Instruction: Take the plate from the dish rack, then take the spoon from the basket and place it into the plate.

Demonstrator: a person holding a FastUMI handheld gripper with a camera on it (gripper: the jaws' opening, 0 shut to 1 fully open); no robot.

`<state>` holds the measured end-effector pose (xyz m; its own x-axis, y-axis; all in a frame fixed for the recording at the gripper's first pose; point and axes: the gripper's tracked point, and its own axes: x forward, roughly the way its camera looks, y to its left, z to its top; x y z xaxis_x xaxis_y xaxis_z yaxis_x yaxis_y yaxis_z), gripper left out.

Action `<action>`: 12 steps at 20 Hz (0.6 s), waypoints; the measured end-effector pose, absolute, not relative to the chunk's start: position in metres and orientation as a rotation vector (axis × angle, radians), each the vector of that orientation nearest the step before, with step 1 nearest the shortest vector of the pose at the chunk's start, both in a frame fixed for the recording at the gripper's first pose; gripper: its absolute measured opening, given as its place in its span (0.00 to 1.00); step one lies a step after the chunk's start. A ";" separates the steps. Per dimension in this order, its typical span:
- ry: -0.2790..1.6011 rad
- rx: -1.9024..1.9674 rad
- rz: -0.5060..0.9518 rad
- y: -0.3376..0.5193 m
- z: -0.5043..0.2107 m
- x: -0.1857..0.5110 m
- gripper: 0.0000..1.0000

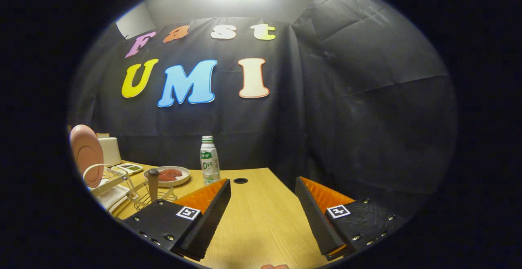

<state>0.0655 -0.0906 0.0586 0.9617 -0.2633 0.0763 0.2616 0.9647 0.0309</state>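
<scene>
Gripper view: gripper point(263, 185) wide apart, empty.

Pink plate point(85, 153) standing upright in white wire dish rack point(107, 179) — spoon point(153, 183) sitting handle-up in wire basket point(143, 195) just beside rack.

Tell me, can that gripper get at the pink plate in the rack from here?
Probably yes: the gripper is open over bare table, and the pink plate stands upright in the dish rack, its upper rim free, beyond the left finger.

Plate point(85, 154) upright in dish rack point(107, 178), far left on counter point(261, 220). Basket point(151, 195) right of rack, spoon point(153, 184) standing in it. Bottle point(209, 160) further right, behind.
</scene>
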 end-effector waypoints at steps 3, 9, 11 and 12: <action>-0.075 0.018 -0.314 -0.100 0.081 0.033 0.97; -0.056 -0.011 -0.315 -0.061 0.130 -0.034 0.97; -0.034 0.002 -0.301 -0.039 0.142 -0.051 0.97; -0.019 0.013 -0.289 -0.028 0.147 -0.058 0.97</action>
<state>-0.0584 -0.0278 0.1470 0.9583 -0.2852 0.0172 0.2850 0.9584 0.0151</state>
